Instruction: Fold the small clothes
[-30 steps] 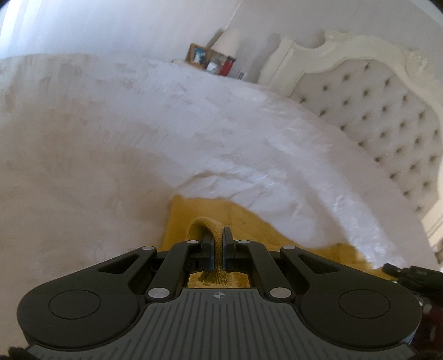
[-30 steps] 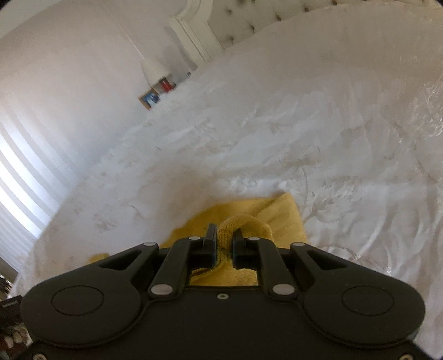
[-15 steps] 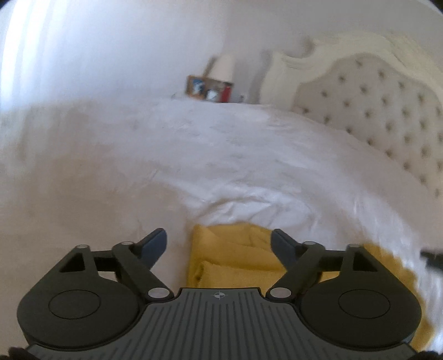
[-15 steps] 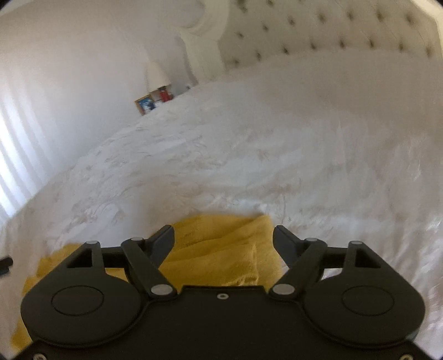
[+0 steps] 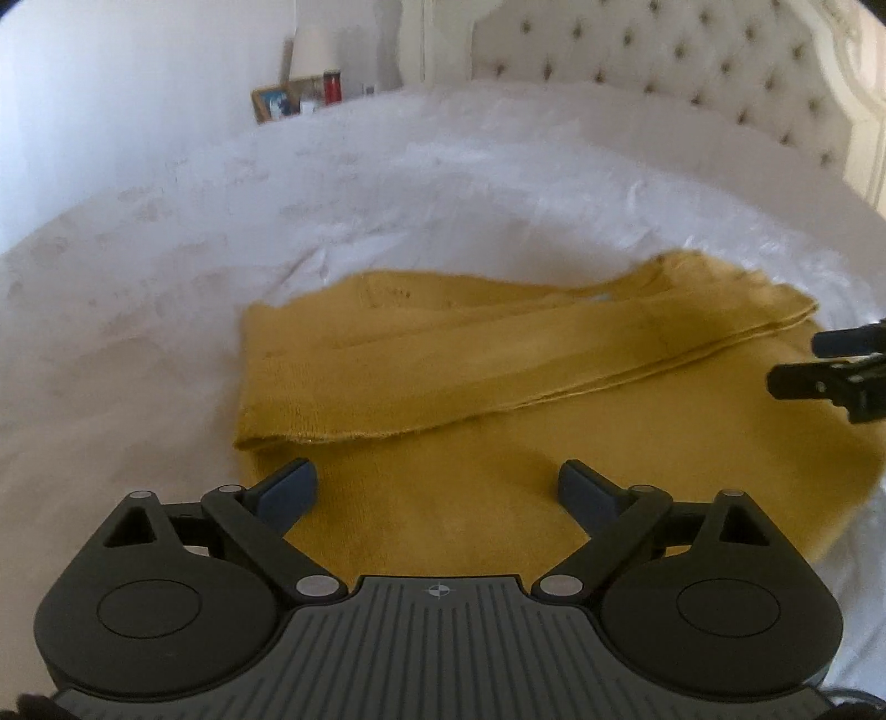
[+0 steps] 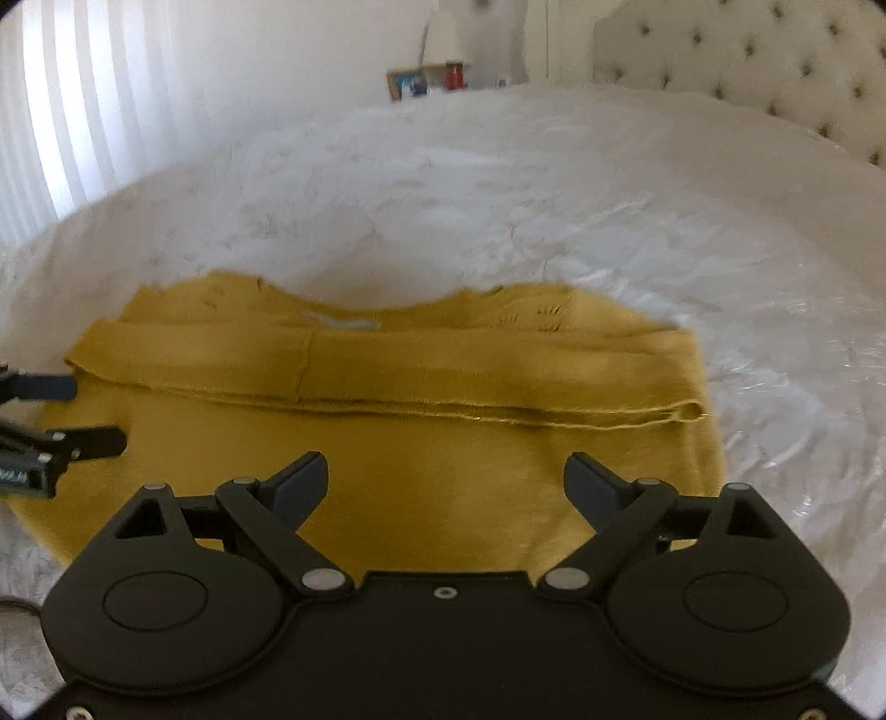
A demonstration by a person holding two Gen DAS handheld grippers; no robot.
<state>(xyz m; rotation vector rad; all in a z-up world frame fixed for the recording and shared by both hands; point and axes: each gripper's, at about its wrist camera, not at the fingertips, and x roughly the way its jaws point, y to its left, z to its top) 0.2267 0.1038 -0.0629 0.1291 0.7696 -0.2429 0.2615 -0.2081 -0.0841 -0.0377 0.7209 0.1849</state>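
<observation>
A mustard-yellow knit garment (image 5: 498,387) lies flat on the white bedspread, with its sleeves folded across the upper part in a long band (image 6: 443,382). My left gripper (image 5: 437,490) is open and empty, raised just above the garment's left lower part. My right gripper (image 6: 446,482) is open and empty above the garment's right lower part. The right gripper's fingers (image 5: 819,365) show at the right edge of the left wrist view. The left gripper's fingers (image 6: 66,415) show at the left edge of the right wrist view.
The white bedspread (image 5: 387,194) stretches all around the garment. A tufted headboard (image 5: 692,66) stands at the far right. A bedside stand with a lamp (image 6: 443,39), a picture frame and a red can sits beyond the bed. Window blinds (image 6: 66,111) are at the left.
Both grippers were shut on folds of the yellow garment a second ago. They opened, let it go and pulled back, so the whole folded garment is in view.
</observation>
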